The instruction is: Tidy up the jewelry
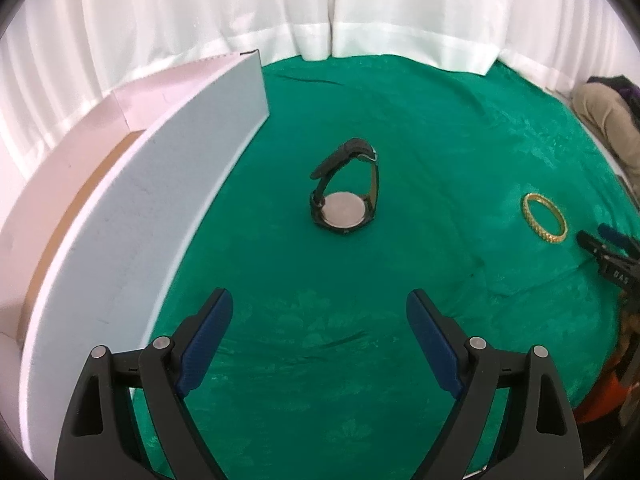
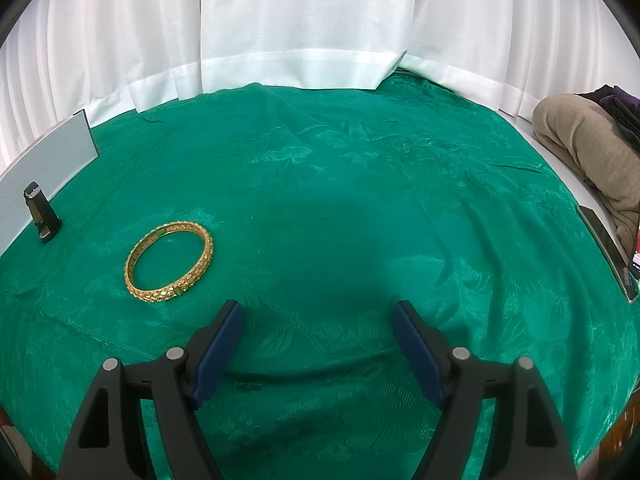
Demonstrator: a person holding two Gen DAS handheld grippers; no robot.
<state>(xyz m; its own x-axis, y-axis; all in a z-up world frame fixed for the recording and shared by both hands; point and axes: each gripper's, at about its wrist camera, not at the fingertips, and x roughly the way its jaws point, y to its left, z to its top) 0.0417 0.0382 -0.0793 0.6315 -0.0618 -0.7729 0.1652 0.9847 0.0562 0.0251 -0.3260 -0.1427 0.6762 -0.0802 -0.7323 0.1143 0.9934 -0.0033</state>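
A black wristwatch (image 1: 345, 192) lies on the green cloth with its metal case back up and its strap looped; it also shows at the far left of the right wrist view (image 2: 42, 216). A gold bangle (image 1: 545, 218) lies flat on the cloth to its right, and in the right wrist view (image 2: 169, 261) it sits ahead and left of my right gripper. My left gripper (image 1: 319, 308) is open and empty, short of the watch. My right gripper (image 2: 318, 316) is open and empty; it also shows at the right edge of the left wrist view (image 1: 596, 240).
An open white box (image 1: 132, 200) with a cardboard floor stands along the left; its end wall shows in the right wrist view (image 2: 48, 152). White curtains (image 2: 304, 20) hang behind. A beige bundle of cloth (image 2: 588, 148) and a phone (image 2: 636, 264) lie at the right.
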